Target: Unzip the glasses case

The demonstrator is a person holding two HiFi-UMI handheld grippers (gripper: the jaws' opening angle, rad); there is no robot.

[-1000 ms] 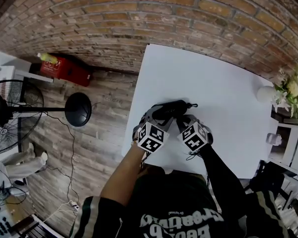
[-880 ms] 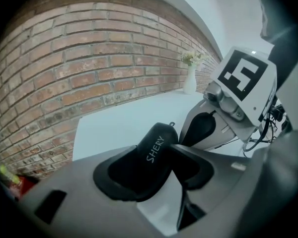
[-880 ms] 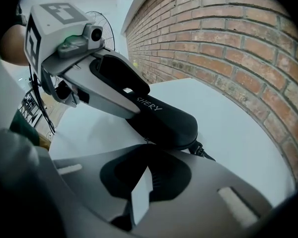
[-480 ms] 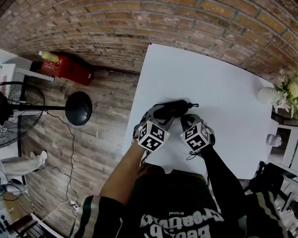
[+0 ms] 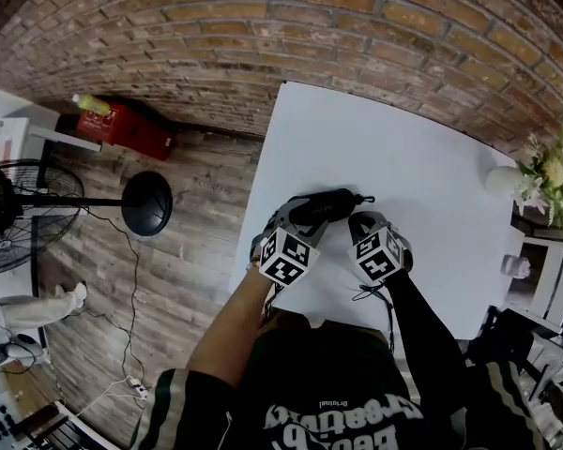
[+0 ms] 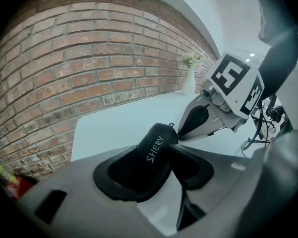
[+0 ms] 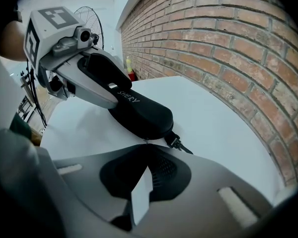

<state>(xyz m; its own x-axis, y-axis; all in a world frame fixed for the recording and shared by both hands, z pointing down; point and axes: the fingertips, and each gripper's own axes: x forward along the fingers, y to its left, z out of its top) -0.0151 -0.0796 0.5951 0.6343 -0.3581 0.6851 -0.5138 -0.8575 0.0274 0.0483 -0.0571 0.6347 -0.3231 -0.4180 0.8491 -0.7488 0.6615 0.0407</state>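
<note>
Studio-like room, brick wall (plank floor), pedestal fan

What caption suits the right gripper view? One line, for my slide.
Right gripper shut on the zipper pull of a black glasses case that the left gripper clamps.

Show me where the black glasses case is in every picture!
Head view: the black oval glasses case lies near the middle, on the white table.
Left gripper view: lower middle, squeezed in the left claw.
Right gripper view: middle, just past the right claw, which pinches its small metal zip pull.
Shared landmark: the red brick wall.
</note>
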